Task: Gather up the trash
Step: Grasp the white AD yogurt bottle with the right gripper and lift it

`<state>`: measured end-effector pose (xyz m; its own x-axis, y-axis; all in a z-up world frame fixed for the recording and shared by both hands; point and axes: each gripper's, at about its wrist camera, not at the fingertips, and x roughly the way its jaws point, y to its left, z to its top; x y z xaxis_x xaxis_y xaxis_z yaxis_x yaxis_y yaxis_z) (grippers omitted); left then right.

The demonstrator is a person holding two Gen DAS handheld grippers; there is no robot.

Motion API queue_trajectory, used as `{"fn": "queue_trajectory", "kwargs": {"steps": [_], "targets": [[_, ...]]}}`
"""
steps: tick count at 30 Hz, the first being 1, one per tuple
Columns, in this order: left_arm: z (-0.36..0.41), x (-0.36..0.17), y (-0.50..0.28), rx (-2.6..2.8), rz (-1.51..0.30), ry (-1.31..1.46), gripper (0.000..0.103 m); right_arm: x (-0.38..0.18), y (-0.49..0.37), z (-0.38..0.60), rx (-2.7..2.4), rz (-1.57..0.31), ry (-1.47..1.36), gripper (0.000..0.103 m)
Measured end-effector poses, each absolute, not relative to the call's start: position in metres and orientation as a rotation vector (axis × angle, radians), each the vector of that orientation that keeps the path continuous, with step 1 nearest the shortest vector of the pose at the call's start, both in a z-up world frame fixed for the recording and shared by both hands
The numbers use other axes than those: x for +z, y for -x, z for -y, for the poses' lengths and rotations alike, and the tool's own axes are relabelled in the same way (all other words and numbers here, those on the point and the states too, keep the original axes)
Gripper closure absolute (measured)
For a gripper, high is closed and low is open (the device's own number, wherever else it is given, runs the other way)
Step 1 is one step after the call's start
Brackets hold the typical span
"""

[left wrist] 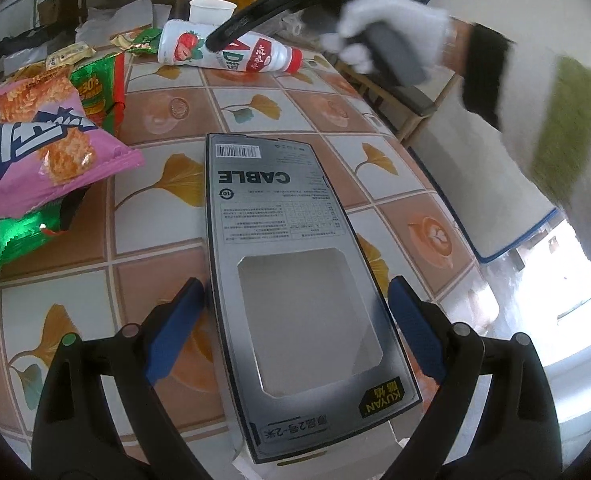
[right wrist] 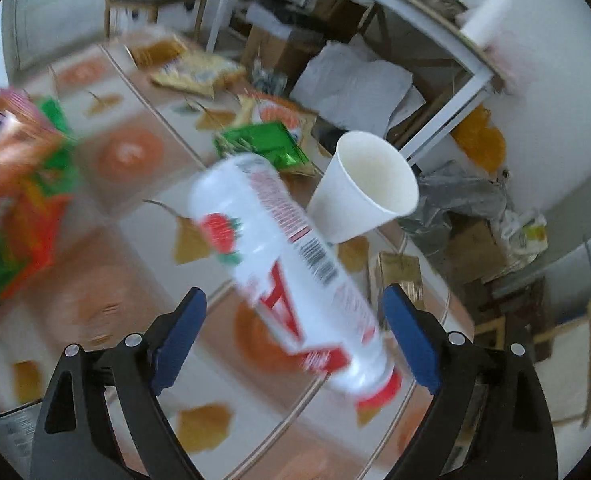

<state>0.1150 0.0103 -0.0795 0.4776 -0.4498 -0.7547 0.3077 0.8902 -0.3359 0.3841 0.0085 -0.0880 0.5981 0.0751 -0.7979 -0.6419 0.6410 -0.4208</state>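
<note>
Ahead of the tools lay a table [left wrist: 255, 92] covered in a tiled cloth of orange and cream squares printed with yellow ginkgo leaves. Beyond its far edge stood a white metal frame [right wrist: 447, 128], with cardboard boxes [right wrist: 279, 50] and crumpled white sheeting [right wrist: 359, 80] heaped beneath it (the clutter reached down to the floor). To the right of that, a pale wall [right wrist: 567, 120] curved away. Bright daylight washed the floor [left wrist: 575, 320] on the right side.
</note>
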Motion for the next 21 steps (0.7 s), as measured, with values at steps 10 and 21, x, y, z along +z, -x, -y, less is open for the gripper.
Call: {"fn": "queue_trajectory", "kwargs": {"steps": [10,21], "targets": [[-0.016,-0.08,-0.114,-0.49,-0.962,0.189,0.014,-0.119,-0.411,-0.026,0.466,-0.912,0.923,0.03],[-0.015,-0.079,-0.111,-0.477,-0.965,0.207,0.014,-0.102,-0.341,0.005,0.445,-0.964,0.83,0.04]]}}
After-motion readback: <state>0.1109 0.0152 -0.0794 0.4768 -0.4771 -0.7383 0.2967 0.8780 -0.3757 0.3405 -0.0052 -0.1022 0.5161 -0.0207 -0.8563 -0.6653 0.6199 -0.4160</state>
